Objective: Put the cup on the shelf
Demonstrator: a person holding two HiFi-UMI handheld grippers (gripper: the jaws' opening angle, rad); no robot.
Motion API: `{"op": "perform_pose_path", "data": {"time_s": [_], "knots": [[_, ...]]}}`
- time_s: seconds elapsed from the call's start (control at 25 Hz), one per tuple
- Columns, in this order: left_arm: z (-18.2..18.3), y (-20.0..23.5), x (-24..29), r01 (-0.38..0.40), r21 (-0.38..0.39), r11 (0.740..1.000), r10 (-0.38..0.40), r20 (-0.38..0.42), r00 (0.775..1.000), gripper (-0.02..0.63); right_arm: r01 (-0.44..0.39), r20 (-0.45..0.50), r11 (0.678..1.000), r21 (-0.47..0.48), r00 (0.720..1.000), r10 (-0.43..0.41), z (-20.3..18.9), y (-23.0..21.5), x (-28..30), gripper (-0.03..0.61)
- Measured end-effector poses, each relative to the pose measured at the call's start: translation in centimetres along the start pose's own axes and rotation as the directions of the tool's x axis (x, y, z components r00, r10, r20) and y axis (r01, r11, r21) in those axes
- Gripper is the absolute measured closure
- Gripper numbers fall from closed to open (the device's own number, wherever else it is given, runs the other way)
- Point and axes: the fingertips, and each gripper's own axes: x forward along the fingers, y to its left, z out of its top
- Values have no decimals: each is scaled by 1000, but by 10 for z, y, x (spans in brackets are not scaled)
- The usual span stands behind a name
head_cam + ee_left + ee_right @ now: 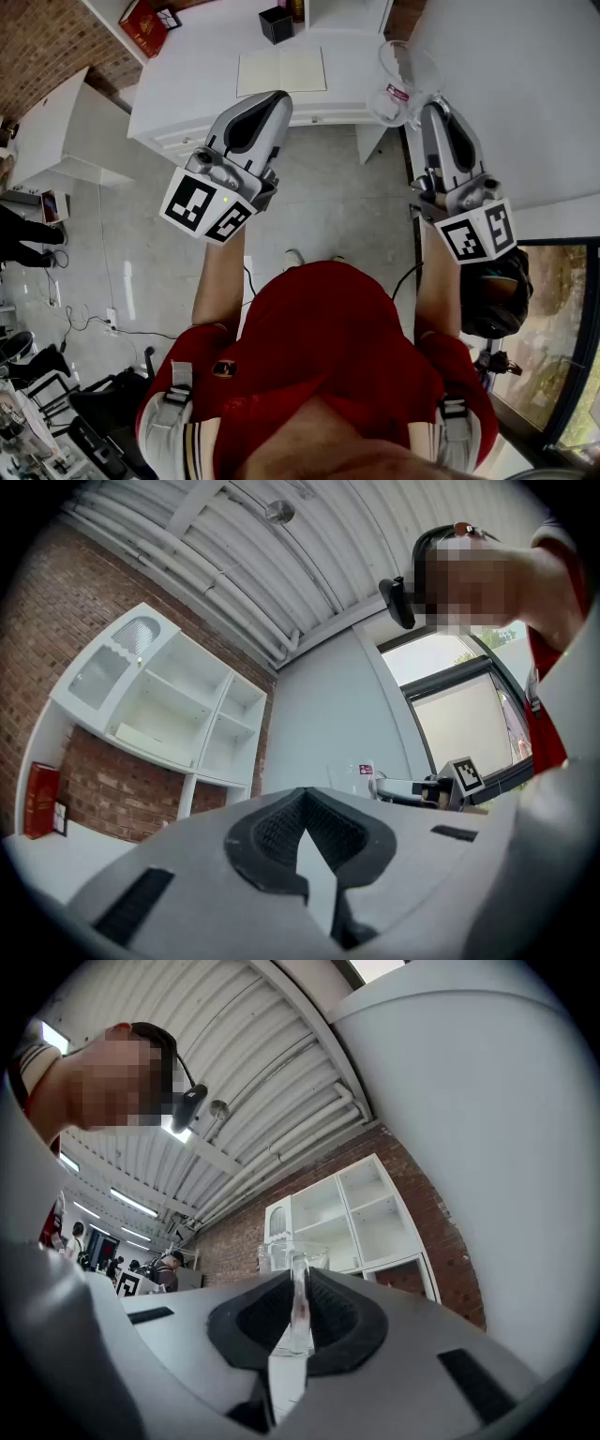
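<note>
A clear glass cup (pixel 401 75) with a small red label hangs in the air at the upper right of the head view. My right gripper (pixel 429 108) is shut on its wall. The right gripper view shows the thin glass rim (pixel 296 1283) pinched between the black pads, with the cup's body past the tips. The white shelf unit (pixel 352 1213) with open compartments stands against a brick wall beyond it. My left gripper (pixel 275 101) is raised beside the right one, shut and empty. In the left gripper view the shelf (pixel 178 705) is at the left and the cup (pixel 358 778) at the right.
A white counter (pixel 187 94) lies ahead and below, carrying an open notebook (pixel 281 70), a black pen holder (pixel 276 23) and a red book (pixel 142 26). A white wall panel (pixel 525 94) and a window fill the right. Grey floor lies between me and the counter.
</note>
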Motion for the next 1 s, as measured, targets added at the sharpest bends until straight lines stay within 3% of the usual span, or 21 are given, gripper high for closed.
{"op": "perform_pose_path", "data": {"time_s": [0.36,1.0], "knots": [[1,5,-8,-1,-3,1000,1,18,1000,607,1,22,999,32,1000,-2,1,5,3,552],[1,101,-52,13,-41,999,-12,17,1000,607,93,19,996,18,995,-93,-18,18,87,552]]}}
